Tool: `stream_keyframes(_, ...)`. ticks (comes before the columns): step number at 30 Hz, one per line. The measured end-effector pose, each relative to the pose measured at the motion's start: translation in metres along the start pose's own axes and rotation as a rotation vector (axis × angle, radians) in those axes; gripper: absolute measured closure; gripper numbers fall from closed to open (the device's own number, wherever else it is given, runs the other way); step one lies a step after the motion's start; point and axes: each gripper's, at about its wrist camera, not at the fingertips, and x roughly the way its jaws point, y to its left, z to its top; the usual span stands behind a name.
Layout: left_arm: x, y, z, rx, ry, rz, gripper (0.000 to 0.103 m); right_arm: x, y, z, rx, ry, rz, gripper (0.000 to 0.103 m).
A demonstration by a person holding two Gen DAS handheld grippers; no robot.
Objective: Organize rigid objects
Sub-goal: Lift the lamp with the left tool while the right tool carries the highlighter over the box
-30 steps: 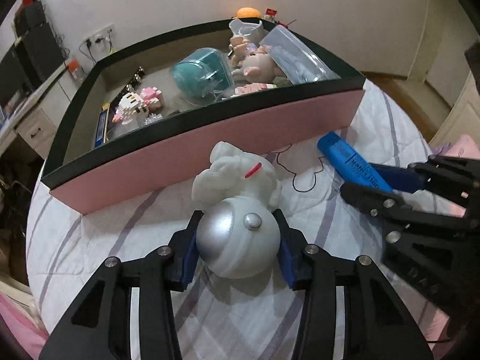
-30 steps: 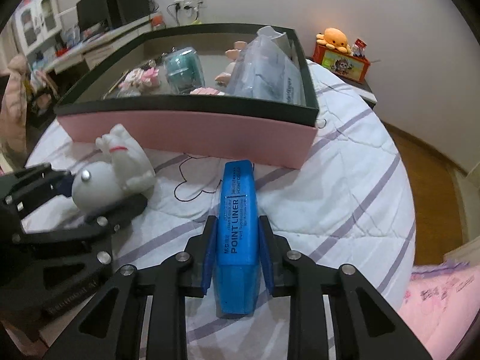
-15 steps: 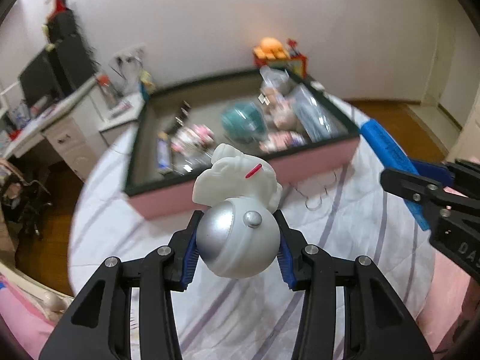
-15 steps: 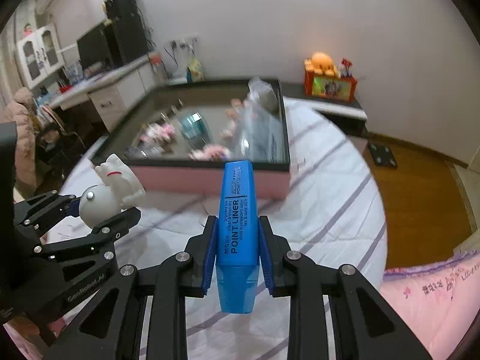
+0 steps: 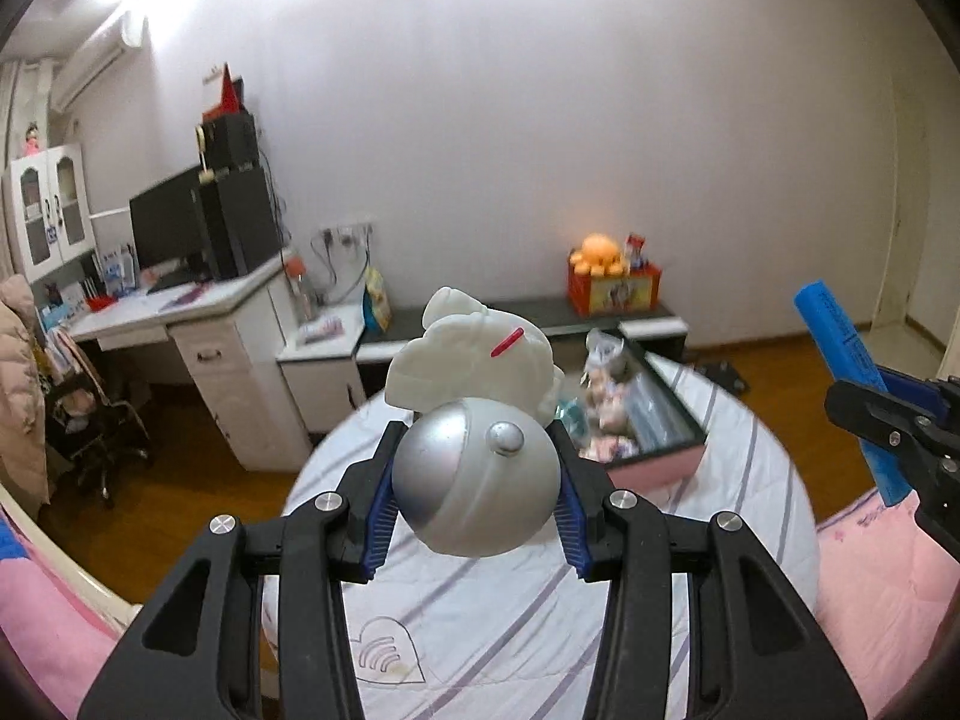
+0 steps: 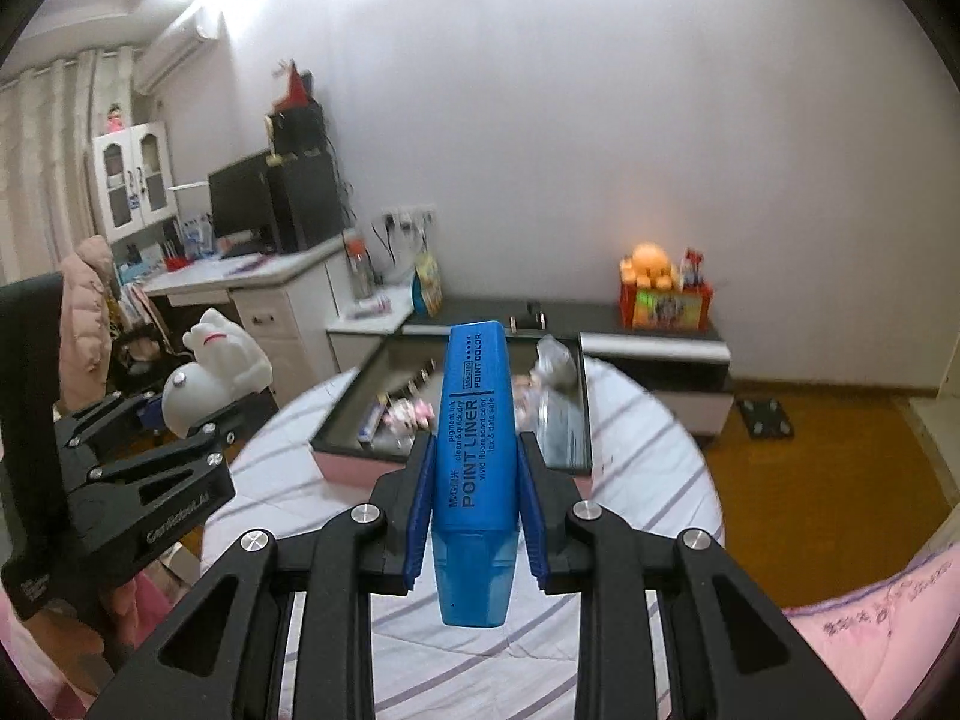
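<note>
My left gripper (image 5: 477, 480) is shut on a white astronaut figure (image 5: 474, 420), its blue pads pressed on the silver helmet, held high above the bed. My right gripper (image 6: 477, 480) is shut on a blue highlighter (image 6: 474, 468) marked POINT LINER, which stands along the fingers. In the left wrist view the highlighter (image 5: 840, 360) and the right gripper (image 5: 888, 426) show at the right edge. In the right wrist view the astronaut figure (image 6: 213, 372) and the left gripper (image 6: 180, 420) show at the left. The pink box with a dark rim (image 6: 456, 462) lies below on the bed and holds several small toys.
The bed has a white sheet with purple stripes (image 5: 540, 630) and a pink quilt (image 5: 876, 588) at the right. Beyond it stand a white desk with a monitor (image 5: 180, 228), a low dark shelf with an orange plush (image 6: 651, 264) and a wooden floor (image 6: 840, 450).
Both grippers have risen well above the bed with their objects still held and tilted up toward level. The box has shrunk from close in front to small and far below.
</note>
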Motion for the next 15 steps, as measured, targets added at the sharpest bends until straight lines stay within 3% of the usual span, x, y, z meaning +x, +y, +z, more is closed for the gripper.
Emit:
stream_keyframes(3,-0.014,0.006,0.005,-0.003,-0.054,0.025,0.058,-0.016,0.007,0.005,-0.009,-0.057,-0.006,0.076)
stream_keyframes(7,-0.016,0.011,0.011,-0.006,-0.071,0.018,0.058,-0.023,0.016,0.01,-0.026,-0.093,0.01,0.076)
stream_keyframes(10,-0.006,0.013,0.016,-0.005,-0.063,0.049,0.058,-0.013,0.019,0.013,-0.027,-0.085,0.023,0.076)
stream_keyframes(15,0.02,0.013,0.026,-0.006,-0.036,0.029,0.058,0.023,0.014,0.02,-0.006,-0.028,0.035,0.076)
